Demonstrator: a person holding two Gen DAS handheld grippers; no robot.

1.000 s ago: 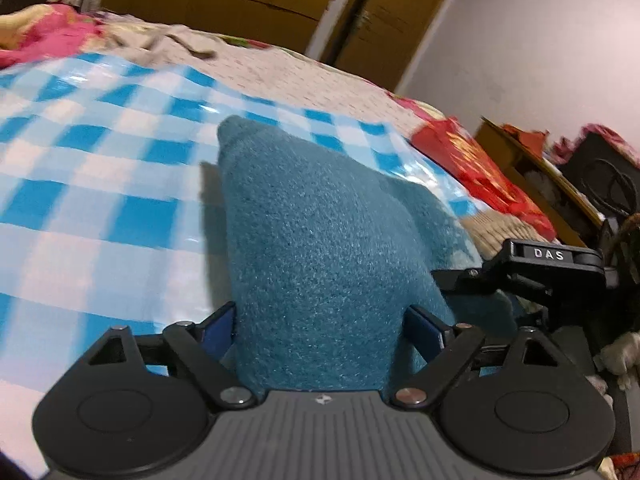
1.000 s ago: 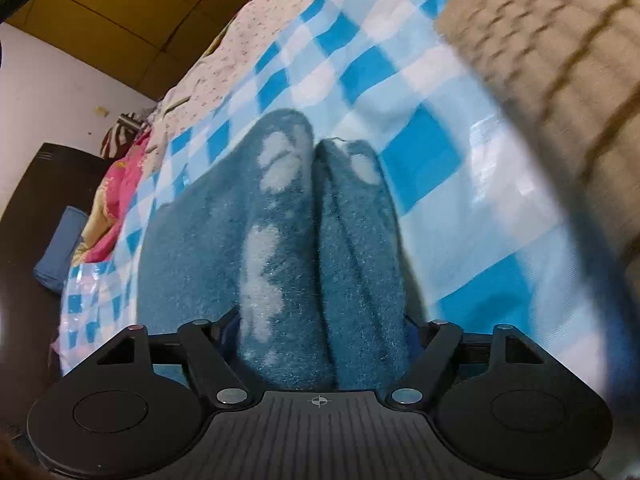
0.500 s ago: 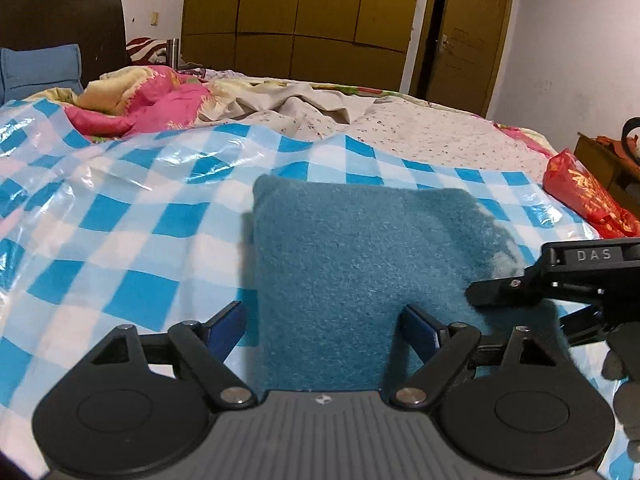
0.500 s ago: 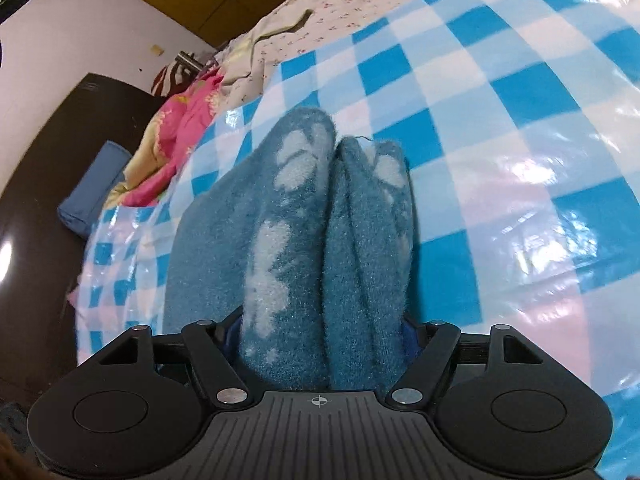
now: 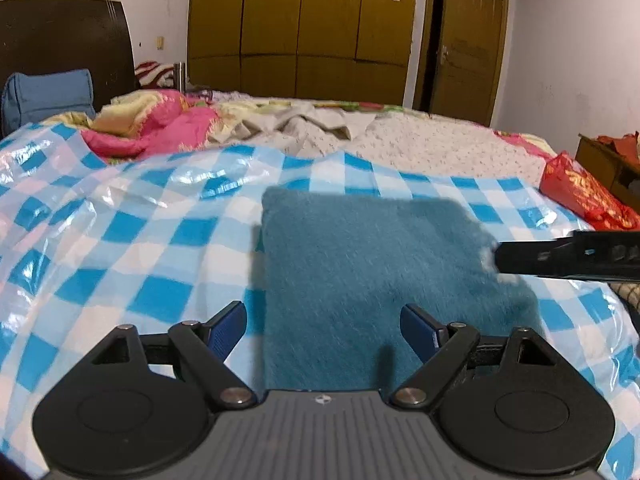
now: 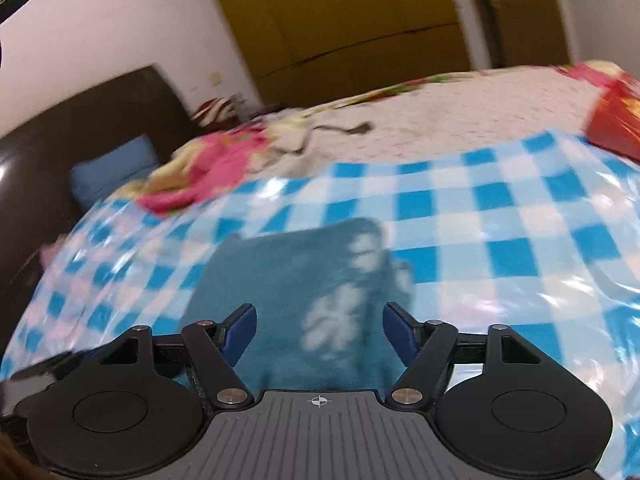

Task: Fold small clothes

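A teal fleece garment (image 5: 360, 272) lies folded flat as a rectangle on the blue-and-white checked plastic sheet (image 5: 132, 240). My left gripper (image 5: 322, 322) is open just above its near edge, holding nothing. My right gripper (image 6: 318, 330) is open over the garment's near edge (image 6: 288, 288), where pale patches show on the fleece. The right gripper's black body (image 5: 568, 256) reaches in from the right in the left wrist view, beside the garment's right edge.
A pink and yellow quilt (image 5: 156, 128) and beige cloth (image 5: 304, 124) lie bunched behind the sheet. A red bag (image 5: 584, 196) sits at the bed's right edge. A blue pillow (image 5: 48, 94) leans on the dark headboard. Wooden wardrobes (image 5: 312, 28) stand behind.
Both grippers have let go of the teal garment and opened. The garment has dropped from a raised peak to lie flat. The right gripper has pulled back and swung toward level.
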